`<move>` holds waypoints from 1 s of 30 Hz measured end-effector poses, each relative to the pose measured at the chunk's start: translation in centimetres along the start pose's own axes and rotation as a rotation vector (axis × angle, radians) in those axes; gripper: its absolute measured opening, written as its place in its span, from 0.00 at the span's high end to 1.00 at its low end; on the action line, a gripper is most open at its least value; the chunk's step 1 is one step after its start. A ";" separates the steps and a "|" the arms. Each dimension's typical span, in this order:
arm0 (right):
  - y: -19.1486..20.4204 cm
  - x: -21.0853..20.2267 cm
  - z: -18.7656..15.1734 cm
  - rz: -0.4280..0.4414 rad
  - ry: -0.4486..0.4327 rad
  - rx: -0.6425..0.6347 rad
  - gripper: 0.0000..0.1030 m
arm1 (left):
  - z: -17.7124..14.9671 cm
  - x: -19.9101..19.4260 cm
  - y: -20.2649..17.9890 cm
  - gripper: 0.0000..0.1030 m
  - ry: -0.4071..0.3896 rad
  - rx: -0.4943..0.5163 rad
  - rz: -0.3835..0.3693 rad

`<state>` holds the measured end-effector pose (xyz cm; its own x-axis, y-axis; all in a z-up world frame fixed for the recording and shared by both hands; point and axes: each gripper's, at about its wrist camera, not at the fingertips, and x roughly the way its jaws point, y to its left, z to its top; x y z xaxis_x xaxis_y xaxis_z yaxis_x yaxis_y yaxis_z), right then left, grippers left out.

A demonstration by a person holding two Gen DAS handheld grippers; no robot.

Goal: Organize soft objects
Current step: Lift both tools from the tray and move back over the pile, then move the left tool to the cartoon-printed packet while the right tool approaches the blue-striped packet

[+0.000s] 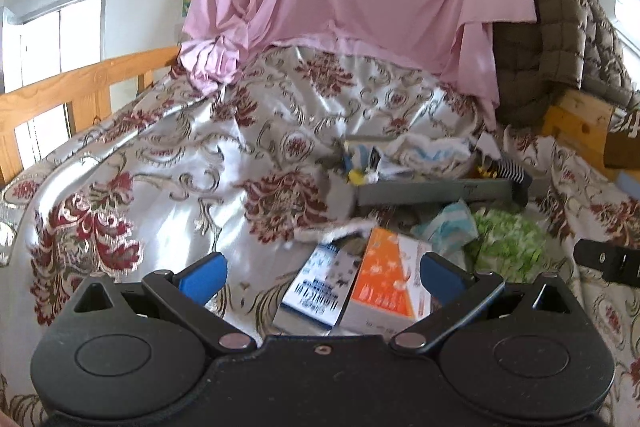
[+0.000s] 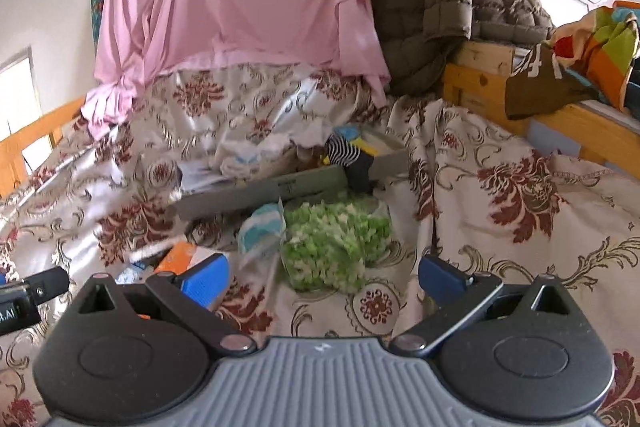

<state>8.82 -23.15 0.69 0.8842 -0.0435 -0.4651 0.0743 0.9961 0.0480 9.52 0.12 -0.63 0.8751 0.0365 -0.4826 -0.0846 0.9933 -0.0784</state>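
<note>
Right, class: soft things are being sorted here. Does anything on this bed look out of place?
Yes. Two rigid cartons, an orange box and a blue-and-white box, lie among the soft items on the floral bedspread, right before the open left claw. A striped sock hangs over the grey tray.

Both wrist cams low over bed, facing headboard; share grey tray [image 1: 432, 189] [image 2: 256, 193], left cam further left.

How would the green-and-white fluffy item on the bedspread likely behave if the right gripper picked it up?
The green-and-white fluffy item looks shaggy and slumped, so it would probably flop and drape rather than hold shape. It seems light for its bulk. Its loose pile may compress between the open right gripper fingers, so a shallow pinch could slip.
</note>
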 end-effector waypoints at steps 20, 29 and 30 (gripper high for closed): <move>2.3 2.6 -1.2 0.014 0.156 -0.149 0.00 | -2.8 2.5 -0.3 0.01 0.171 0.078 0.103; 3.8 3.6 -1.8 0.039 0.212 -0.233 0.00 | -3.1 3.5 0.1 0.01 0.228 0.076 0.148; 3.9 3.7 -1.9 0.044 0.218 -0.242 0.00 | -3.1 3.5 0.2 0.01 0.228 0.070 0.151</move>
<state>11.51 -19.23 -2.48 0.7626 -0.0088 -0.6468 -0.0967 0.9871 -0.1274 11.11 0.07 -5.05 0.7242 0.1671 -0.6690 -0.1658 0.9839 0.0663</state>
